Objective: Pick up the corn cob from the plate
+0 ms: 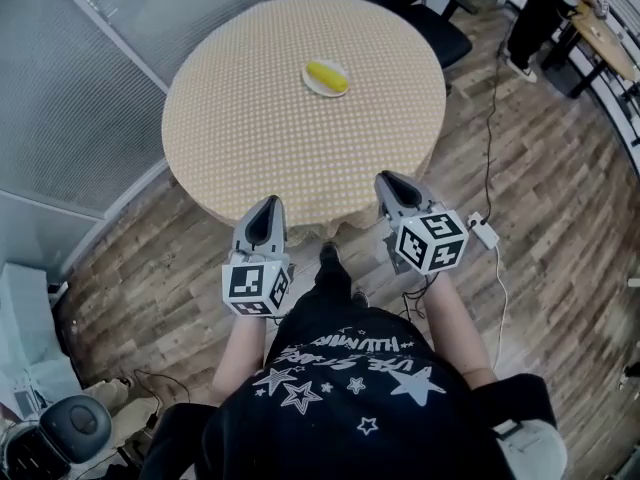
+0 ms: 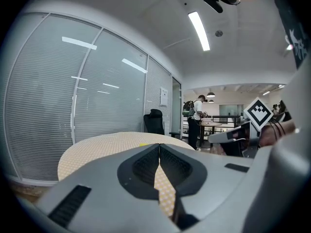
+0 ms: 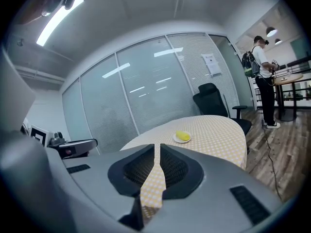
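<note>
A yellow corn cob (image 1: 327,75) lies on a small white plate (image 1: 310,85) toward the far side of a round table (image 1: 250,118) with a yellow checked cloth. Both grippers hang short of the table's near edge, well away from the plate. My left gripper (image 1: 268,200) points at the table with its jaws together and nothing between them (image 2: 159,145). My right gripper (image 1: 383,175) is likewise shut and holds nothing (image 3: 156,147). In the right gripper view the corn cob (image 3: 182,136) and plate (image 3: 176,140) show ahead, beyond the jaw tips. In the left gripper view only a yellow speck of the corn cob (image 2: 144,144) shows.
A black office chair (image 1: 430,18) stands behind the table. Glass walls with blinds (image 1: 80,88) run along the left. A power strip (image 1: 484,233) and its cable lie on the wood floor at the right. A person (image 3: 262,81) stands by distant desks.
</note>
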`<state>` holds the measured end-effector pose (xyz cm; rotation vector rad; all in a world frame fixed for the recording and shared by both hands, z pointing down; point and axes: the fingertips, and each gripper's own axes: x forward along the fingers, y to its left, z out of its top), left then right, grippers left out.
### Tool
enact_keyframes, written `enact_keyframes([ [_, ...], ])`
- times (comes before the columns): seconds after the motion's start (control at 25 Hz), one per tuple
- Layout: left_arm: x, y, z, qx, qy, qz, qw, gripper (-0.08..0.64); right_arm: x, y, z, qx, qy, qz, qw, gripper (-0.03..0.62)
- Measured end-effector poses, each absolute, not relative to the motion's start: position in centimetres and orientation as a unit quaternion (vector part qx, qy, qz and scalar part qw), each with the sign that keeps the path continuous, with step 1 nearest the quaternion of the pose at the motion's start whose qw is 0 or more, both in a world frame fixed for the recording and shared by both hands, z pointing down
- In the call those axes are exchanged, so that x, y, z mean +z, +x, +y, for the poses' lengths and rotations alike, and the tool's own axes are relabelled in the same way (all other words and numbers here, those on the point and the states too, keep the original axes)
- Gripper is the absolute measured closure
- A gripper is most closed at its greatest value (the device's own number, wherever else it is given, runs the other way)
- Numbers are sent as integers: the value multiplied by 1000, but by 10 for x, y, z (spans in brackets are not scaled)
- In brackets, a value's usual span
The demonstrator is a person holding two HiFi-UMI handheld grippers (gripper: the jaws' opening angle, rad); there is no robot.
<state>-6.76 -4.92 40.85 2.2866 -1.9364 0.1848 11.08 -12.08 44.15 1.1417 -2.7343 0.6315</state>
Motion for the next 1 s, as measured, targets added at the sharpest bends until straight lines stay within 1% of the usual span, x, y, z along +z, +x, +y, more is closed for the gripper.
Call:
enact_keyframes([
  [0.36,430,-78,-143,67,795,-593,108,552,449,93,-210,215,396,-889,82,554],
  [0.52,434,-87,-181,85,806,-574,113,552,455,74,-246,223,396,-884,109,555],
  [1.0,468,-124,-236,108,812,-553,152,552,464,36,-305,215,411,-872,157,554],
])
